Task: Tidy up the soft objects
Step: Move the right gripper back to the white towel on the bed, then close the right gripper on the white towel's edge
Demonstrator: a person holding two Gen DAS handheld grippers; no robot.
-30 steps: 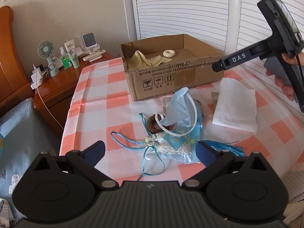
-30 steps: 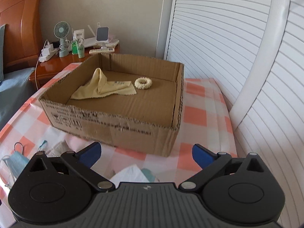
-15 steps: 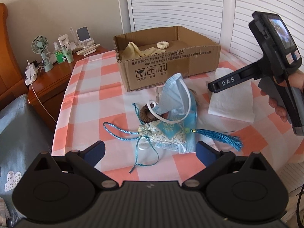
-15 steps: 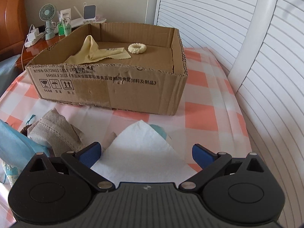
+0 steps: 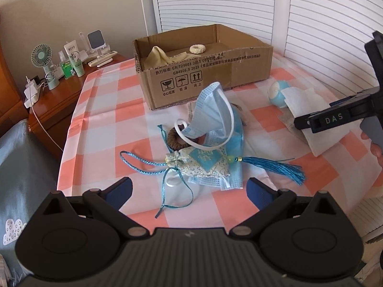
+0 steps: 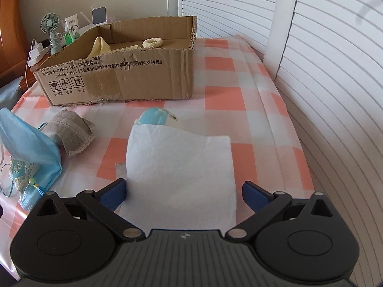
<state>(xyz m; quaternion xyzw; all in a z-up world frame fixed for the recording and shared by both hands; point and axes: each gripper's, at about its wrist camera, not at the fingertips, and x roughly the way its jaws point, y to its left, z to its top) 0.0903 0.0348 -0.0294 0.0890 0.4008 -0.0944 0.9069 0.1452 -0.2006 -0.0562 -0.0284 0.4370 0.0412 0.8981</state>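
A cardboard box (image 5: 210, 81) stands at the back of the checked table and holds a yellow cloth (image 5: 159, 56) and a cream ring (image 5: 197, 48). In front of it lies a pile: a blue face mask (image 5: 213, 112), a brown hair tie (image 5: 176, 141) and a tasselled sachet (image 5: 203, 161). My left gripper (image 5: 189, 190) is open, just short of the pile. My right gripper (image 6: 183, 192) is open, its fingers either side of the near edge of a white folded cloth (image 6: 179, 167). A blue soft toy (image 6: 154, 117) lies behind the cloth. The box also shows in the right wrist view (image 6: 119, 76).
A grey cloth (image 6: 71, 131) lies left of the white one. A wooden nightstand (image 5: 57, 102) with a small fan (image 5: 42, 58), bottles and chargers stands left of the table. White louvred doors (image 6: 323, 71) run along the right. A bed edge (image 5: 24, 167) is at the left.
Both grippers have drawn back and down from the box. The right gripper has come down from above the box to the white cloth, which now lies between its fingers.
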